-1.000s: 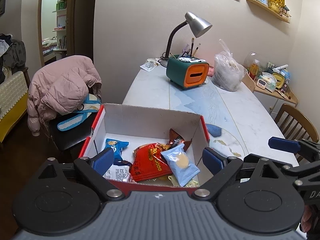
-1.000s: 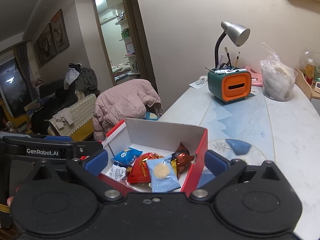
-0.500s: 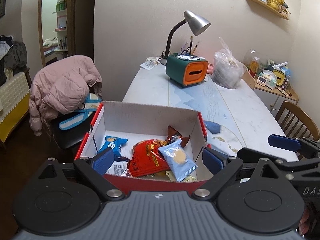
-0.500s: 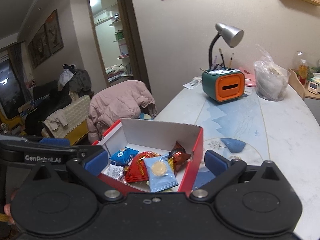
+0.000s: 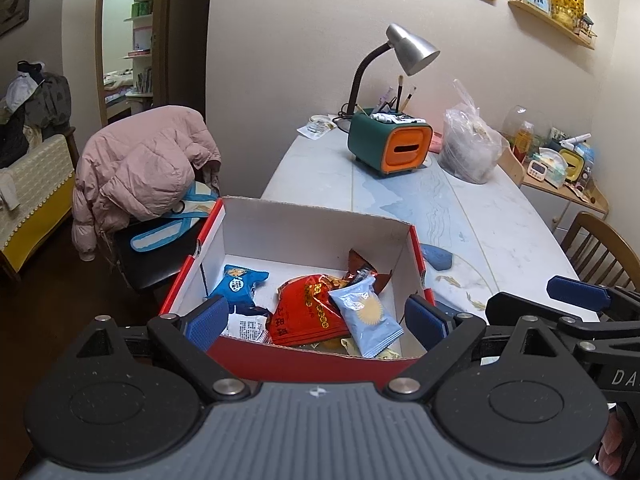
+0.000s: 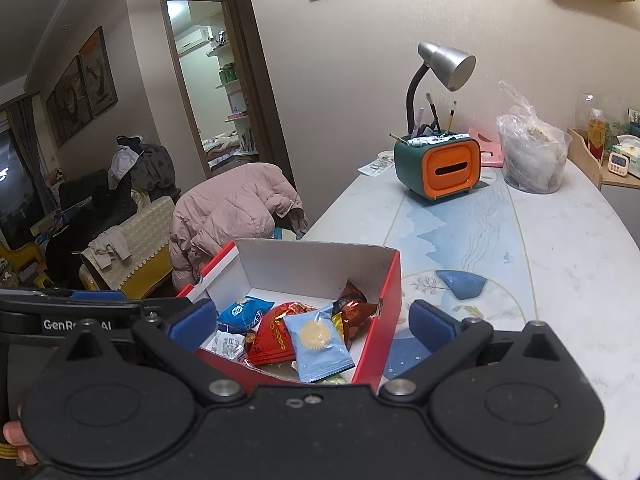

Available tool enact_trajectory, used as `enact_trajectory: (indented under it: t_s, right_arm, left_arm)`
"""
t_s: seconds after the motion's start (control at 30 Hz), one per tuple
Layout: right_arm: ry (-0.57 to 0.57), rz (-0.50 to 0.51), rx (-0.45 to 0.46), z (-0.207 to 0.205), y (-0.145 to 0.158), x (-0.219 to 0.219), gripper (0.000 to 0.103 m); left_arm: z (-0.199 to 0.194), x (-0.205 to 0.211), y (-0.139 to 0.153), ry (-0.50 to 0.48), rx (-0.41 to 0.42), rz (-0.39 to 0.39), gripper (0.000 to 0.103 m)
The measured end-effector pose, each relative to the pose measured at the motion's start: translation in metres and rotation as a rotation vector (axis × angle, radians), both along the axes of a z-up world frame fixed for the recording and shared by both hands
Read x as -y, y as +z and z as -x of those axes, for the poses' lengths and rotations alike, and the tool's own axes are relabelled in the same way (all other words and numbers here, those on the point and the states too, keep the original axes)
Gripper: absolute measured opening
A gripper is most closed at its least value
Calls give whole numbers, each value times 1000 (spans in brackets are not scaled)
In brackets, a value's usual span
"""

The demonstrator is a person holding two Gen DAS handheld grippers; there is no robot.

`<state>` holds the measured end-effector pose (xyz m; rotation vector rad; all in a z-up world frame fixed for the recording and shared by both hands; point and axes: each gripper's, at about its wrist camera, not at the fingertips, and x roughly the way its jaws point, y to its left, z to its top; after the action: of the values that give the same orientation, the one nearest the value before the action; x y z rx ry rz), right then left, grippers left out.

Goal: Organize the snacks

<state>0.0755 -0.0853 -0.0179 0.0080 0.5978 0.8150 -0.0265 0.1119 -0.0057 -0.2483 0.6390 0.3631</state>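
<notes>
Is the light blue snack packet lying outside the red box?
No, the light blue snack packet lies inside the red box, on top of the red packet.

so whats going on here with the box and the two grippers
A person holds a gripper in each hand over a red box at the table edge. Snack packets lie inside it: a light blue packet, a red packet and a blue packet. The left gripper and right gripper are both open and hold nothing.
</notes>
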Motion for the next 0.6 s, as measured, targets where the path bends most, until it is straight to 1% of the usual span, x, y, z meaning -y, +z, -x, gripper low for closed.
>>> enact_trajectory:
  t_s: [0.3, 0.6]
  right_arm:
    - [5, 0, 12, 2, 1, 0, 103]
    - [-55, 8, 4, -1, 0, 6, 103]
  left_arm:
    - [3, 3, 1, 3, 7, -7, 96]
    - [9, 7, 4, 3, 19, -10, 96]
